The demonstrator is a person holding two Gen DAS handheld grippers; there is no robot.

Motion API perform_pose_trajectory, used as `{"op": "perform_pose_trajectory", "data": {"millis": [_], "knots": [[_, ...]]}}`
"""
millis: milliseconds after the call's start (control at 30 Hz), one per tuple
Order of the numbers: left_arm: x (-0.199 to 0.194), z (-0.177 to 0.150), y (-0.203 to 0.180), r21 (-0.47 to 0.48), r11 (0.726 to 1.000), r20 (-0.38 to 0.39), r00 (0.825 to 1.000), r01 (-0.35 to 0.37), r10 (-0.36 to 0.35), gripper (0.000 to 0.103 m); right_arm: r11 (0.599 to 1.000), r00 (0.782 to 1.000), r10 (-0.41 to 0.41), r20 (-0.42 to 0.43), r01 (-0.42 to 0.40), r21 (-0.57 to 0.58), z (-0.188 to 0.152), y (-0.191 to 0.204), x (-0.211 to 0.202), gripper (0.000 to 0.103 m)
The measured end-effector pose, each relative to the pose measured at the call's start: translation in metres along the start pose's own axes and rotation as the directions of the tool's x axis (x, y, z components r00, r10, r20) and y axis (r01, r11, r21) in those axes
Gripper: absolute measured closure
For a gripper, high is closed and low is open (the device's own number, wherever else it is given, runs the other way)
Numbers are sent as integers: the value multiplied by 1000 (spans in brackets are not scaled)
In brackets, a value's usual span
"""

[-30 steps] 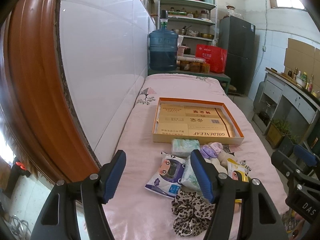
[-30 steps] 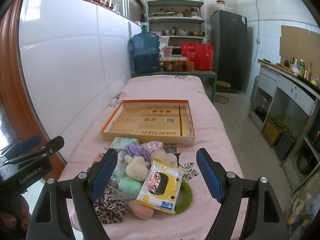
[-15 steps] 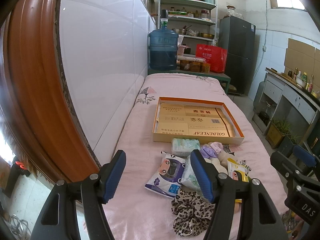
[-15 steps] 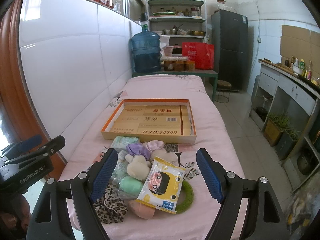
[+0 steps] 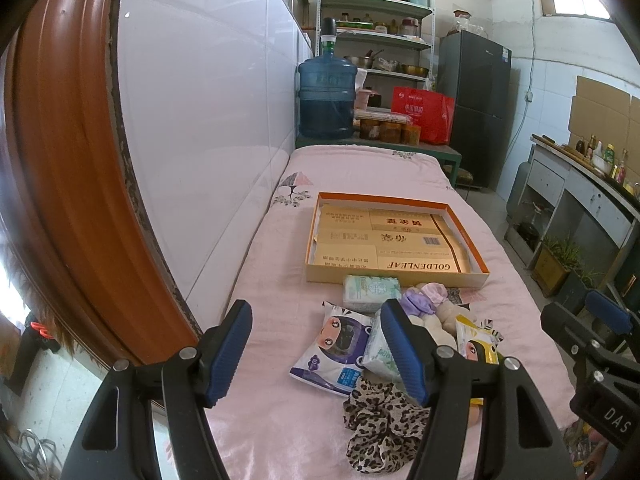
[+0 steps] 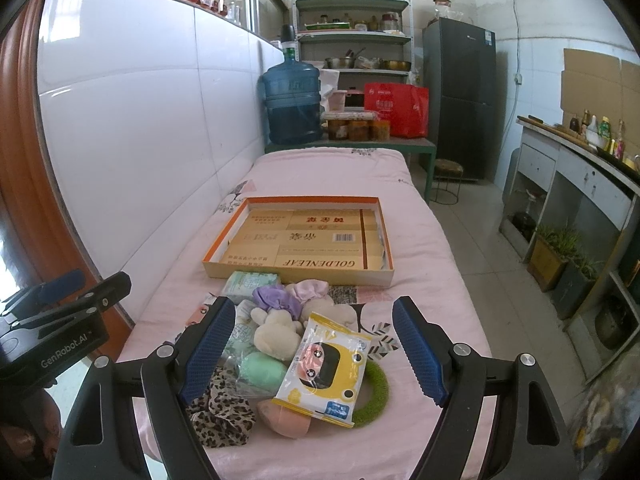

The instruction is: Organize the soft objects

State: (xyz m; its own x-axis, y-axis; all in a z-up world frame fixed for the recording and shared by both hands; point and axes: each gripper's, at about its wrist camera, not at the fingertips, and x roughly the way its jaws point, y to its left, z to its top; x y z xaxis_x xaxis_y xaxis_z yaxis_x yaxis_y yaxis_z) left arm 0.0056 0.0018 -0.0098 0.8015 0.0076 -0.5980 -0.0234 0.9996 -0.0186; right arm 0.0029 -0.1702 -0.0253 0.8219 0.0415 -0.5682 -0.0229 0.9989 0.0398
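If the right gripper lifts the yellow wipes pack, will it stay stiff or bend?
The yellow wipes pack looks like a soft film pouch, so it will probably sag at the ends. Its glossy wrapper may be slippery between the pads. It lies on the green ring and other soft things, so those may shift.

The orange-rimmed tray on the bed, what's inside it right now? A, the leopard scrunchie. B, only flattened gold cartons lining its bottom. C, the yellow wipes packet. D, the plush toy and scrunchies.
B: the orange-rimmed tray holds only the flattened gold cartons; the plush toy, yellow wipes packet and leopard scrunchie all lie on the pink bedcover in front of it.
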Motion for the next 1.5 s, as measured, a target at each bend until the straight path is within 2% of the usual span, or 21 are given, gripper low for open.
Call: {"op": "perform_pose_trajectory", "data": {"millis": [833,1500], "knots": [[5,-6,2,1,1000,-12,1000,-5,5,36,1000,1000,-3,-16,3,12,-6,2,11,21],[32,-7,0,5,1000,-57,998,0,0,36,999,998,1,-62,2,47,-11,-16,29,21]]}}
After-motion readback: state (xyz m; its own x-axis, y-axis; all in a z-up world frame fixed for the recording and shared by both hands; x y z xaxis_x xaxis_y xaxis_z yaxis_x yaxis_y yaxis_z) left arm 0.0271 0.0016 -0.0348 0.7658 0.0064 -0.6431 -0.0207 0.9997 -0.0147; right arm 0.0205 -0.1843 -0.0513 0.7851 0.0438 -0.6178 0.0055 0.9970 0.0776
